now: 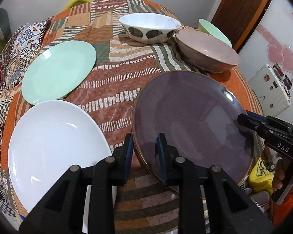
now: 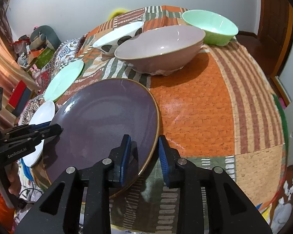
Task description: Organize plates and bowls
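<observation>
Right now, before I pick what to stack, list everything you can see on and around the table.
purple plate: one, purple with brown rim, near edge, its rim between both grippers' fingers
white plate: one, white, near left
green plate: one, mint green, left, behind the white one
spotted bowl: one, white with dark spots, far centre
pink bowl: one, dusty pink, beside the spotted bowl
green bowl: one, mint green, far right
tablecloth: one, orange patchwork, covers the table
suitcase: one, white, on the floor at right
left gripper: one, black, blue pads, straddling the plate's left rim
right gripper: one, black, blue pads, straddling its right rim
</observation>
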{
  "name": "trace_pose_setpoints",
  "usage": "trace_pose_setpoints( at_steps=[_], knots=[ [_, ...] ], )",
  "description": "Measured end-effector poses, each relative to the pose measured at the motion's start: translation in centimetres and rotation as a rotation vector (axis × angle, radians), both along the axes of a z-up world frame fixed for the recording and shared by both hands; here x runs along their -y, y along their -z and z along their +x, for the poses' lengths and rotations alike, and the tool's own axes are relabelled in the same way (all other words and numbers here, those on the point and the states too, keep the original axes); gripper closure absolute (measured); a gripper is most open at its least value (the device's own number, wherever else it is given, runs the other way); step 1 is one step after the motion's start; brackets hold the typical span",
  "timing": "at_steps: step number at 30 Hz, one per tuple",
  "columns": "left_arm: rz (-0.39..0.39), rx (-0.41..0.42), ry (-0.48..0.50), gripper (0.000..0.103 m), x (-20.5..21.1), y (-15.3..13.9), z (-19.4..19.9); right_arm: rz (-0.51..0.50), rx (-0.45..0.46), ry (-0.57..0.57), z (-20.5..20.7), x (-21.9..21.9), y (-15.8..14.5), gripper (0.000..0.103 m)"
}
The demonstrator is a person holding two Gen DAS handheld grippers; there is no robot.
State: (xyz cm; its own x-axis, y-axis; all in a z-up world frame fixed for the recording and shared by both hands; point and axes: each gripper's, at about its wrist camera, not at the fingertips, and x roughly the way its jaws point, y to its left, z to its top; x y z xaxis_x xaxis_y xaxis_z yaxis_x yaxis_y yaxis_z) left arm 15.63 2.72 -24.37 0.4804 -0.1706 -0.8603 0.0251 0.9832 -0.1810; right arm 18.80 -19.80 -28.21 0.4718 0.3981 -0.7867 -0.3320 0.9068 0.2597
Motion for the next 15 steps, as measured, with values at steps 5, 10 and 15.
trace_pose_setpoints(
  at_steps=[5, 10, 15],
  knots=[
    [0.021, 0.046, -0.003, 0.078, -0.4, -1.9, -0.9, -0.005, 0.058, 0.020, -0.6, 0.5, -1.9, 0.062],
    [0.041, 0.122, -0.020, 0.077, -1.2, -4.6, -2.4, 0.006, 0.110, 0.023, -0.9, 0.4, -4.0, 0.062],
    [0.050, 0.208, -0.076, 0.076, -3.3, -8.0, -3.8, 0.020, 0.195, -0.002, -1.4, -1.1, -6.7, 0.053]
  ],
)
